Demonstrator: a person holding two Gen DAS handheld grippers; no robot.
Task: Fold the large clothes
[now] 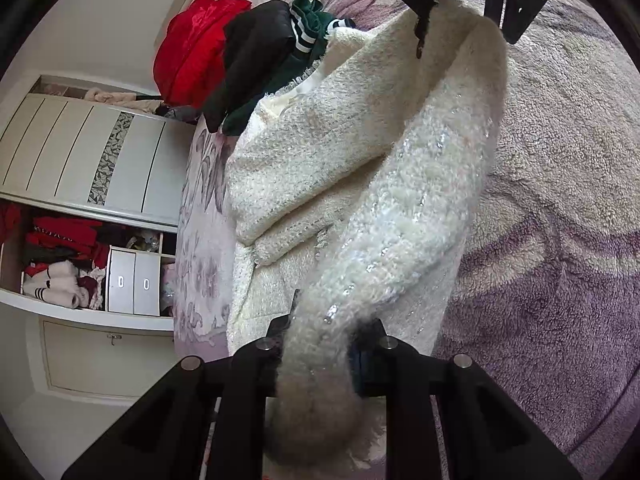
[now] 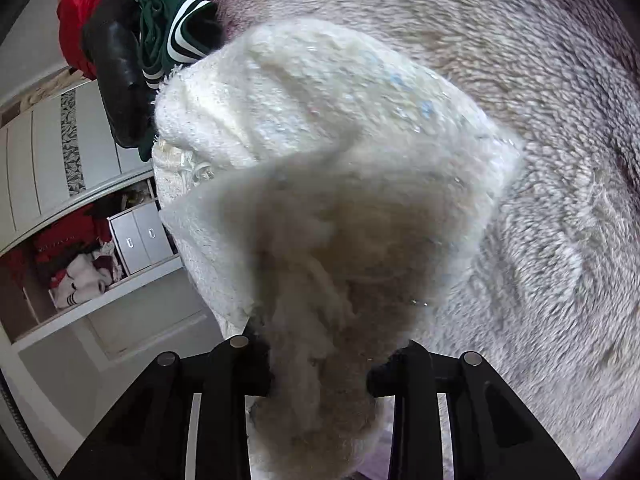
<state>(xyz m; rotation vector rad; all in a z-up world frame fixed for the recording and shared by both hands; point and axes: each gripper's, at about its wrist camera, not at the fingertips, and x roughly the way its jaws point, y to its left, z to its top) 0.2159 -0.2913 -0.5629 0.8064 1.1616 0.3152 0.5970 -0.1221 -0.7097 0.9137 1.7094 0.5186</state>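
A: Where was the fuzzy cream-white sequinned coat (image 1: pixel 360 184)?

B: On the plush lilac-grey bed blanket (image 1: pixel 560 208), beside the red, black and green clothes pile (image 1: pixel 256 56). My left gripper (image 1: pixel 324 344) clenched one fold, my right gripper (image 2: pixel 320 364) pinched another.

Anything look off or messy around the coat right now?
Only the heap of red, black and green clothes at the bed's edge, unfolded and touching the white coat. Nothing looks torn or spilled.

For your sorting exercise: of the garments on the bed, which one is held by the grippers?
The fluffy cream-white sequinned garment: both the left gripper and right gripper clamp it. The shiny red jacket, black garment and green striped top lie untouched.
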